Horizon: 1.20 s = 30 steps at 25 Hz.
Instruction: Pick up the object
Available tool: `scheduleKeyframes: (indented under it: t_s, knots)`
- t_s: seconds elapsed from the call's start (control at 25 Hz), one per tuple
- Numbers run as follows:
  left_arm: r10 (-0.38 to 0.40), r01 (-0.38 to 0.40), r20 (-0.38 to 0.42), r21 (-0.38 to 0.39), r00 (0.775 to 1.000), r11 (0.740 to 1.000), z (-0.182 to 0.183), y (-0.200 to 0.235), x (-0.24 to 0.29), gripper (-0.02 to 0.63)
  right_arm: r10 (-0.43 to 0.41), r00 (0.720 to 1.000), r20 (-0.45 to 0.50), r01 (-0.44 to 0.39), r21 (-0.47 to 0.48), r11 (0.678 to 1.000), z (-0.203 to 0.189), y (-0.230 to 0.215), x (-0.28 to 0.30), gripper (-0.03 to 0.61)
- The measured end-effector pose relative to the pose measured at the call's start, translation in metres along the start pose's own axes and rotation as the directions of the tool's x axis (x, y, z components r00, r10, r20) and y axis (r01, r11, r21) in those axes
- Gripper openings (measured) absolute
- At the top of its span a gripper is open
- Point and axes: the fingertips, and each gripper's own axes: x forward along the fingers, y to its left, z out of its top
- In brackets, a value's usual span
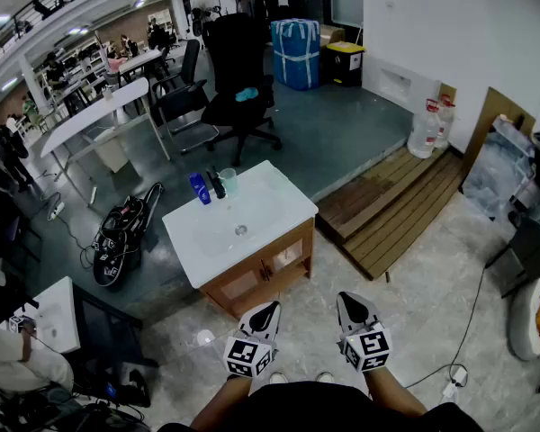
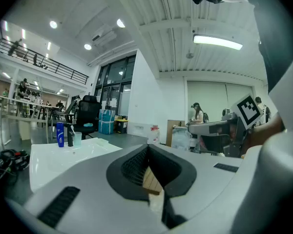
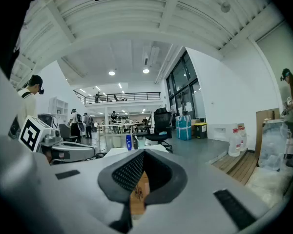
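Head view: the person stands on a pale stone floor in front of a vanity unit, white countertop (image 1: 283, 207) over a wooden cabinet (image 1: 263, 275), with a basin sunk in the middle of the top.

Objects on the counter: blue bottle (image 1: 199, 188), dark bottle (image 1: 216, 184) and clear cup (image 1: 229, 182). All three are upright in a tight row at the counter's far left corner, just beside one another. Which of the three is the task's object cannot be told from the frames.

Left gripper (image 1: 272, 307): held low and close to the body, tips pointing toward the cabinet front. In the left gripper view the jaws of the left gripper (image 2: 147, 147) meet at the tips, with nothing between them. Cabinet wood shows through the hollow behind the pads. The blue bottle (image 2: 60, 134), dark bottle (image 2: 70, 135) and cup (image 2: 77, 138) sit far off to the left of the jaw line, well apart from the tips.

Right gripper (image 1: 346, 298): beside the left one, same height, same pointing. In its own view the right gripper (image 3: 143, 151) also has its jaws closed at the tips and grips nothing. The blue bottle (image 3: 129, 142) stands just above the jaw apex, slightly left of it and well beyond it. Next to the bottle the dark bottle and cup are small and hard to separate in this view.

Neither gripper touches the counter or anything on it. The whole depth of the countertop lies between the tips and the row.
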Motion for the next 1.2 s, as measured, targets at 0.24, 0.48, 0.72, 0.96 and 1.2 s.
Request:
scheduleKeyframes:
  t_s: [0.24, 0.48, 0.72, 0.96, 1.2]
  knots:
    - [0.013, -0.013, 0.005, 0.002, 1.000, 1.000, 0.007, 0.005, -0.005, 0.014, 0.007, 1.000, 0.000, -0.007, 0.005, 1.000, 0.002, 0.007, 0.004, 0.017]
    - [0.013, -0.013, 0.020, 0.004, 1.000, 1.000, 0.009, 0.016, -0.004, 0.014, -0.003, 1.000, -0.001, 0.003, 0.006, 1.000, 0.002, 0.011, 0.015, 0.017]
    - [0.006, -0.006, 0.010, 0.003, 1.000, 1.000, 0.005, 0.034, -0.016, 0.014, 0.004, 1.000, 0.011, -0.004, 0.021, 1.000, 0.006, 0.030, 0.032, 0.018]
    - [-0.016, 0.016, 0.008, 0.026, 1.000, 1.000, 0.004, 0.049, -0.036, 0.014, 0.006, 1.000, -0.012, -0.006, -0.003, 1.000, -0.002, 0.060, 0.045, 0.018]
    - [-0.040, 0.039, 0.023, 0.050, 0.999, 0.998, 0.009, 0.062, -0.039, 0.014, -0.004, 1.000, -0.007, 0.005, 0.051, 0.999, -0.004, 0.077, 0.059, 0.017]
